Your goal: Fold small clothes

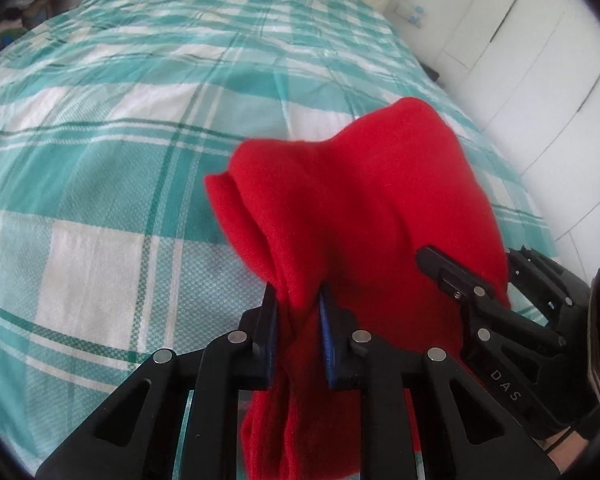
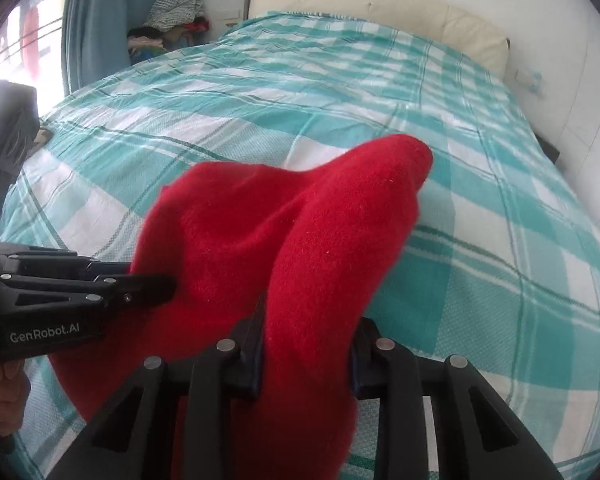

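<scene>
A small red knit garment (image 1: 360, 208) hangs bunched above the bed, held by both grippers. My left gripper (image 1: 298, 300) is shut on a fold of its near edge. In the right wrist view the garment (image 2: 284, 232) drapes forward over my right gripper (image 2: 308, 328), which is shut on a thick fold. The right gripper also shows in the left wrist view (image 1: 460, 276) at the garment's right side. The left gripper shows in the right wrist view (image 2: 140, 284) at the garment's left side. The garment's lower part hangs below both grippers and is partly hidden.
The bed carries a teal and white checked cover (image 1: 120, 140) with a cream headboard (image 2: 380, 12) at the far end. White cupboard doors (image 1: 520, 60) stand to the right. A pile of clothes (image 2: 168, 24) and a teal curtain (image 2: 100, 20) are at the far left.
</scene>
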A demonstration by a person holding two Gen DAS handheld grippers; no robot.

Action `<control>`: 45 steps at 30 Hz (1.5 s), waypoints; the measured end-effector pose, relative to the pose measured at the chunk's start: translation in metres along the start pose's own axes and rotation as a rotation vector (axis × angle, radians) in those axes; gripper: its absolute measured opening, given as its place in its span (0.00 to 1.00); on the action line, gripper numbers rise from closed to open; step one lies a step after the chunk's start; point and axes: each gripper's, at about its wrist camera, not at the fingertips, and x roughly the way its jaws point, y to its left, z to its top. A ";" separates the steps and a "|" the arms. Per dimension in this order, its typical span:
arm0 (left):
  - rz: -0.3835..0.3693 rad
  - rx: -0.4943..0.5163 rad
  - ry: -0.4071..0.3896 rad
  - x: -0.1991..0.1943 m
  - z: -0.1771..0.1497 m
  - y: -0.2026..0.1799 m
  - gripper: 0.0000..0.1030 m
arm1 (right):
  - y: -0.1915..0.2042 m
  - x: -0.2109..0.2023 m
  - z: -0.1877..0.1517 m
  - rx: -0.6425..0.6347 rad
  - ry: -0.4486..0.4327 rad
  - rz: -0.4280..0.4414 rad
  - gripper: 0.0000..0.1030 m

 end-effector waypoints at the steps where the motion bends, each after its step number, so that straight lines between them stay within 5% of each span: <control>1: -0.012 0.000 -0.034 -0.015 0.006 -0.002 0.17 | -0.004 -0.012 0.004 0.018 -0.032 0.016 0.29; 4: -0.011 0.040 -0.143 -0.058 0.026 -0.014 0.17 | -0.013 -0.045 0.026 0.048 -0.137 0.069 0.29; 7: -0.007 0.062 -0.172 -0.073 0.040 -0.023 0.20 | -0.027 -0.061 0.054 0.087 -0.185 0.122 0.29; 10: 0.064 0.061 -0.126 -0.051 0.036 -0.021 0.52 | -0.049 -0.045 0.064 0.178 -0.127 0.182 0.35; 11: 0.105 0.062 -0.114 -0.044 0.029 -0.019 0.64 | -0.057 -0.037 0.058 0.205 -0.088 0.188 0.45; 14: 0.201 0.104 -0.149 -0.046 -0.002 -0.018 0.74 | -0.075 -0.023 0.025 0.231 0.010 0.093 0.76; 17: 0.301 0.155 -0.246 -0.064 -0.024 -0.028 0.95 | -0.085 -0.035 -0.012 0.218 0.034 0.031 0.79; 24: 0.480 0.214 -0.329 -0.095 -0.046 -0.057 0.99 | -0.069 -0.100 -0.051 0.121 -0.030 -0.041 0.89; 33: 0.468 0.183 -0.320 -0.131 -0.074 -0.080 0.99 | -0.038 -0.165 -0.062 0.096 -0.075 -0.036 0.91; 45: 0.417 0.207 -0.236 -0.148 -0.105 -0.104 0.99 | -0.026 -0.197 -0.083 0.159 -0.031 -0.053 0.92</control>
